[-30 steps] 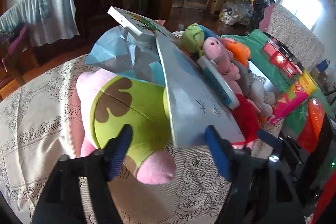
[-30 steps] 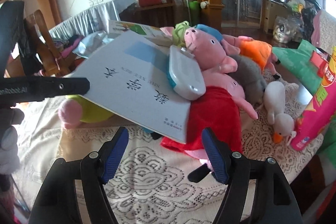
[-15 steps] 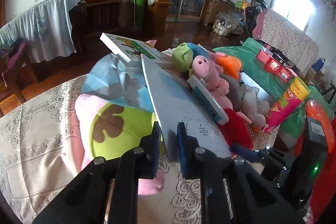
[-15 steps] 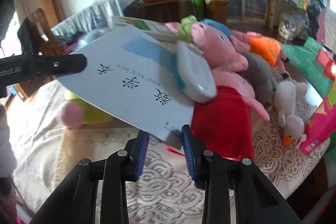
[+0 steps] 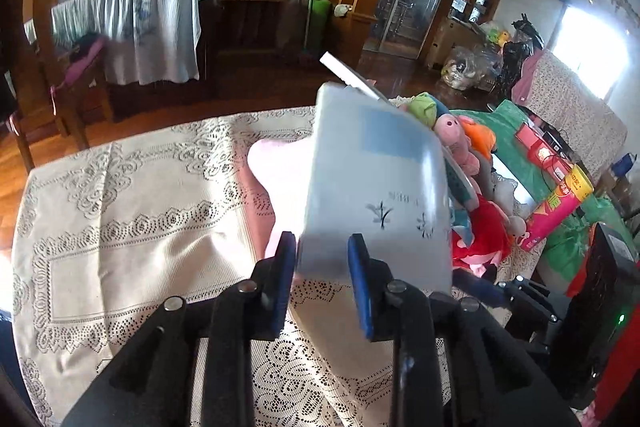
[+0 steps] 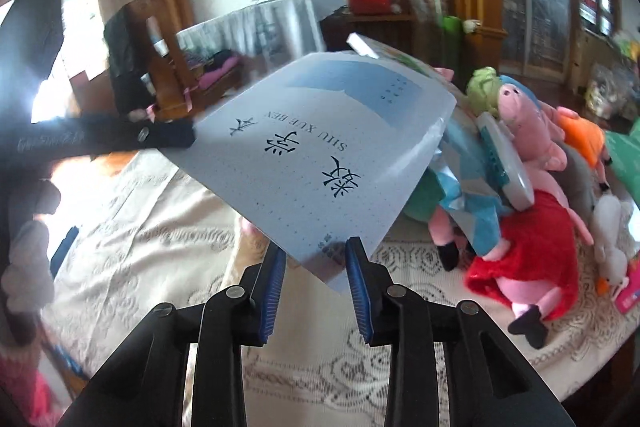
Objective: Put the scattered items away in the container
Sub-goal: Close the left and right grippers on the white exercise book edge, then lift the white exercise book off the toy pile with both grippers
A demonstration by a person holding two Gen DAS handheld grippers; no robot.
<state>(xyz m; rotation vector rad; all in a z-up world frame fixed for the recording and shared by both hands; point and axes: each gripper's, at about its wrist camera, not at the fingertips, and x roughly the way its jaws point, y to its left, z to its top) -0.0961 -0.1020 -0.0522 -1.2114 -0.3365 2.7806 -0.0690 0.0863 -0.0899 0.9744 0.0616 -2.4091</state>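
1. My left gripper (image 5: 322,267) has its blue pads on either side of the near corner of the pale blue paper exercise book (image 5: 376,187). Its jaws have just opened a little after closing, with the book between them. In the blurred left wrist view I cannot tell if the pads press it.
2. My right gripper (image 6: 316,267) straddles another corner of the same exercise book (image 6: 320,155). Its jaws have stayed narrow after closing, but a gap shows beside each pad, so I cannot tell if it pinches.
3. The exercise book is lifted clear of the cream lace tablecloth (image 6: 168,239), tilted, just beside the heap of plush toys.
4. Right wrist view only: black printed characters and the letters "SHU XUE BEN" on the cover; my left gripper's black finger at the book's far corner; a plush pig in a red dress (image 6: 532,255) lying on the tablecloth next to the book.
5. Left wrist view only: a pink plush toy (image 5: 276,167) under the book, and a red-and-yellow snack tube (image 5: 560,203) beyond the toy heap.
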